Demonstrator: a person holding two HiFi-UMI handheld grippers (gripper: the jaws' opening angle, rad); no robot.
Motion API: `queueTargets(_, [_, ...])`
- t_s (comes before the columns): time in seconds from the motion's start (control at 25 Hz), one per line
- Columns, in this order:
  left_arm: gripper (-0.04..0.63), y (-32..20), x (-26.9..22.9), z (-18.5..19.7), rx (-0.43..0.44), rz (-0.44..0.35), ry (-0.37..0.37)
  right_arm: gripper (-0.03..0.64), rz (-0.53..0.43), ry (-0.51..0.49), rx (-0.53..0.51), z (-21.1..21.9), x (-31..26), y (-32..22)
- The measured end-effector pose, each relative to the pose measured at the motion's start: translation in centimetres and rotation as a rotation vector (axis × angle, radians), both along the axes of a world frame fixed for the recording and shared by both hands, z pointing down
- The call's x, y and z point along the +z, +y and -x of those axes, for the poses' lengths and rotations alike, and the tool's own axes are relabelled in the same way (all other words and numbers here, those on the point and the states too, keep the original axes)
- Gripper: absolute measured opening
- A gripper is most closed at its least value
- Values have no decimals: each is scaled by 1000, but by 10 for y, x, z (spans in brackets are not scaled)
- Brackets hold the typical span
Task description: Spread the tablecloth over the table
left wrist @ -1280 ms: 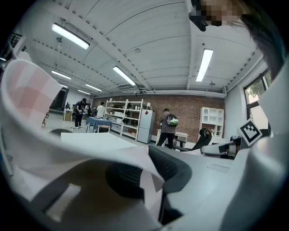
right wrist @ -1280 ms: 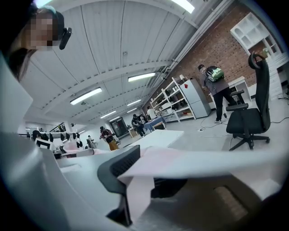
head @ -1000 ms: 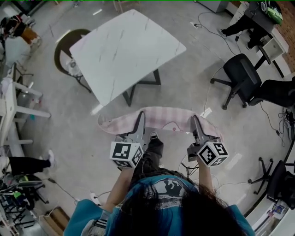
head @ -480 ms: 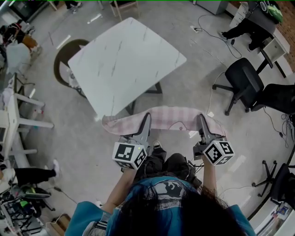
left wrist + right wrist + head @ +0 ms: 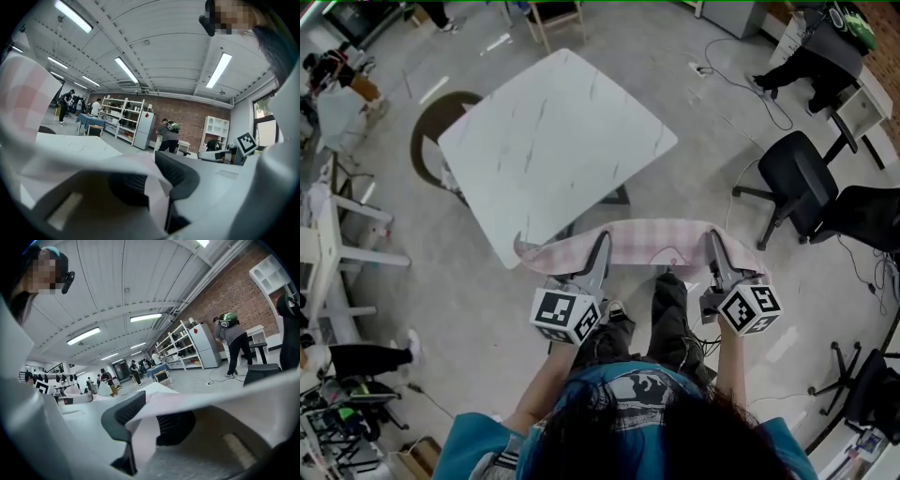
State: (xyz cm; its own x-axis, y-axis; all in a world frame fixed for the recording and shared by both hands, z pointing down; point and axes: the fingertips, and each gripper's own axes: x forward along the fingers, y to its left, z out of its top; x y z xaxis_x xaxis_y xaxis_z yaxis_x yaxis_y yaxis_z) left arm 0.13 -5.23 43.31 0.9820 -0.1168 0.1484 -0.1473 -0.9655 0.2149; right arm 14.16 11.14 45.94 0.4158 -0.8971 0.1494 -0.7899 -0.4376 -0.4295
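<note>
The white marble-look table (image 5: 558, 141) stands ahead of me on dark legs. I hold a pink checked tablecloth (image 5: 652, 242) stretched in a band just off its near corner. My left gripper (image 5: 600, 247) pinches the cloth's near edge towards its left end, and its jaws are opening slightly with the cloth between them. My right gripper (image 5: 713, 244) is shut on the right part. In the left gripper view the cloth (image 5: 140, 168) folds out between the pads of the left gripper (image 5: 152, 180). The right gripper view shows the cloth (image 5: 197, 401) clamped in the right gripper (image 5: 150, 420), with the table (image 5: 157, 386) beyond.
Two black office chairs (image 5: 797, 169) (image 5: 872, 202) stand on the right. A brown round chair (image 5: 431, 122) sits behind the table's left side, a wooden chair (image 5: 553, 11) beyond it. Cables (image 5: 750, 84) lie on the floor. White desks (image 5: 328, 234) line the left. People stand far off.
Both grippers carried the cloth forward towards the table. Its left end, earlier well short of the table, now hangs at the near corner.
</note>
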Motion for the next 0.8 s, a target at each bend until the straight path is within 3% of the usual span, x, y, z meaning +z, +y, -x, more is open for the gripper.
queueTargets(0.24, [58,-10,-21,-56,-59,-46,39,61,-26,27,-106,-69,-18,-23])
queueTargets(0.6, [55,-54,-81,-139,-282,-141,134,61,-149,115,-334,-180,-82,-98])
queueTargets(0.8, [55,-72,-113,-170,-363,-243,164,61,-214,149,-424,-217,-110,-130])
